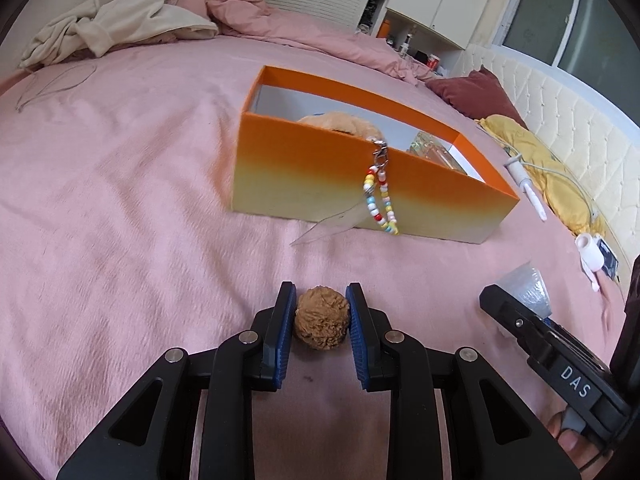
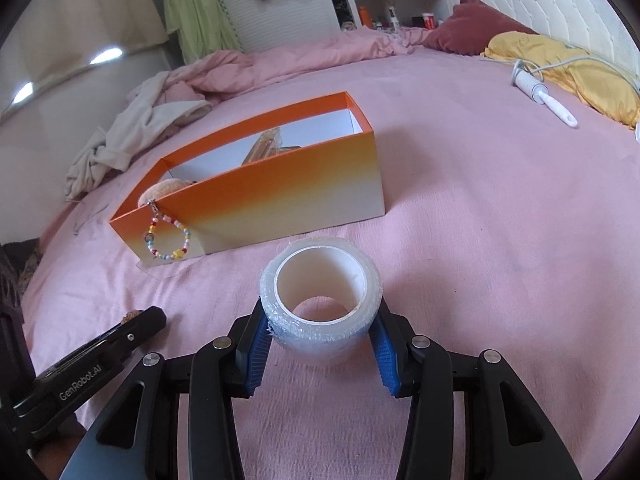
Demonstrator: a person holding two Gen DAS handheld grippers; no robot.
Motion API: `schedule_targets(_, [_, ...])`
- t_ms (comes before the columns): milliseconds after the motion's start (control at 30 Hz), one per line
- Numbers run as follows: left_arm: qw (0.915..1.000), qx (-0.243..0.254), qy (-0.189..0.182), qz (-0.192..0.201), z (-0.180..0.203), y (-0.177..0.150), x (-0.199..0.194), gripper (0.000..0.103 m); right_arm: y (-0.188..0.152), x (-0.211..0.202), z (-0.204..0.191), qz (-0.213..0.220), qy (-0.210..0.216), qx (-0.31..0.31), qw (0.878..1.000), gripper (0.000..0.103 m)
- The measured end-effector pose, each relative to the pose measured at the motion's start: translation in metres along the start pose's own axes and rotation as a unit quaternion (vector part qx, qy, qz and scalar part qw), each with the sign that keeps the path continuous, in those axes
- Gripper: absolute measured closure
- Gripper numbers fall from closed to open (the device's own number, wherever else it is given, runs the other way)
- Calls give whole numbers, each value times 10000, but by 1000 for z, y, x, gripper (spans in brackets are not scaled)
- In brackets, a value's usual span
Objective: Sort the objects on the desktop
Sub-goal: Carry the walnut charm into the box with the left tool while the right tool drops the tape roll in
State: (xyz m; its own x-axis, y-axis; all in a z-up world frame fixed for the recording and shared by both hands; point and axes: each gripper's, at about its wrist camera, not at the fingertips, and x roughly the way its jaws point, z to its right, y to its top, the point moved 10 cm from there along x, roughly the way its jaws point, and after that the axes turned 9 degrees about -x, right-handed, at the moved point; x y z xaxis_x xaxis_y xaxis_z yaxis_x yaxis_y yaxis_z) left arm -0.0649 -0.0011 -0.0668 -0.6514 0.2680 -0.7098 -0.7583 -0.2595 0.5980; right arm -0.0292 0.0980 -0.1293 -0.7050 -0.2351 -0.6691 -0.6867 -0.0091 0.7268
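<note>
Left tongs (image 1: 320, 312) clamped on brown walnut (image 1: 320, 317), right tongs (image 2: 322, 332) gripping clear tape roll (image 2: 320, 300), orange box (image 1: 360, 176) beyond

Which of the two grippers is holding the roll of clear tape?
The right gripper, clamped on the clear tape roll near the orange box. The left gripper grips a small brown walnut-like ball instead.

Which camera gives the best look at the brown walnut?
The left wrist view: the walnut sits centred and whole between the left gripper's blue pads. The right wrist view shows only a brown sliver of it behind that gripper's finger.
</note>
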Motion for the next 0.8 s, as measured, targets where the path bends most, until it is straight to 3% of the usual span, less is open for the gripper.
schedule_targets(200, [9977,680,20,37,29,25,12,76,0,1,-2,-13,38,88,10000,59])
schedule_targets(367, [9967,612,-235,477,40,53,-10,76,0,1,3,-14,29,227,9997,59])
schedule_targets(533, [9943,808,-153,675,46,86,-19,76,6,-1,1,63,42,247,9997,59])
schedule_targets(667, [9932,742,-268,860,52,118,-26,76,20,-7,-2,221,71,231,9995,59])
schedule_targets(800, [9914,981,-123,855,57,142,-17,76,53,-10,-4,447,121,139,9988,59])
